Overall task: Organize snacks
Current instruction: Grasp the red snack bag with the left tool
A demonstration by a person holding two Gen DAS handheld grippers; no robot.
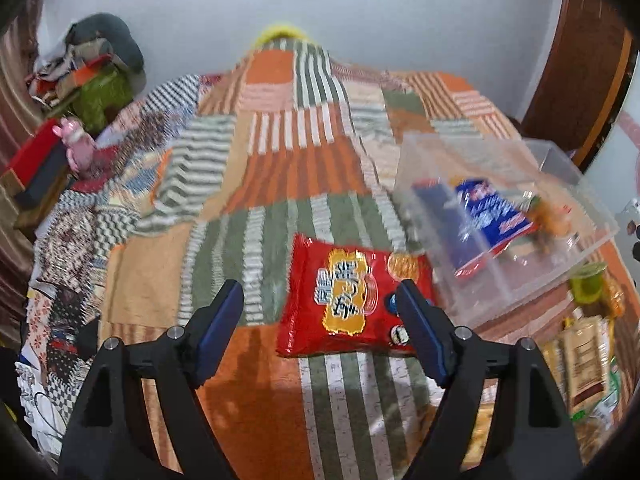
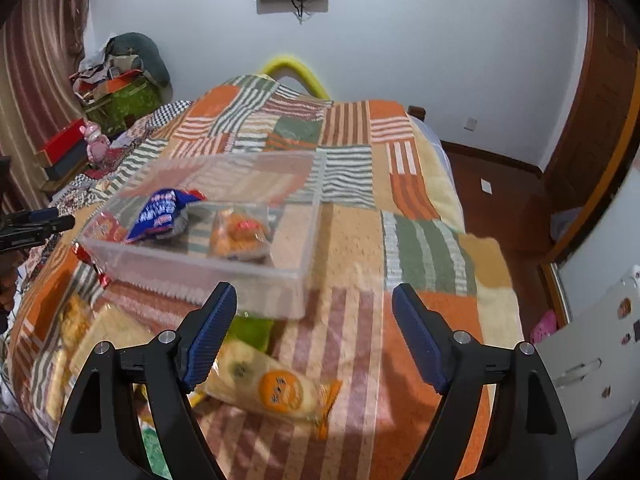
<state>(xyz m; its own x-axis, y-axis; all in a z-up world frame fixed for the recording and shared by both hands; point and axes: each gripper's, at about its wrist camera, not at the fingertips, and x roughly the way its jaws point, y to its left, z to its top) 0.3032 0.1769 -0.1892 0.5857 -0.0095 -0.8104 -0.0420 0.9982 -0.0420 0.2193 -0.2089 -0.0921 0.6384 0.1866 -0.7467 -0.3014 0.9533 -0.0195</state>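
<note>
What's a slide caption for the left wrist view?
Open left gripper above a red snack packet on the patchwork blanket, beside the clear plastic bin.

The left gripper [image 1: 320, 304] has matte black angular arms with triangular cut-outs, each carrying two round silver screws. Its fingers [image 1: 420, 332] are flat blue pads on black brackets. The right gripper [image 2: 314, 308] is built alike, its blue fingers [image 2: 212, 332] finely ribbed across the face.
</note>
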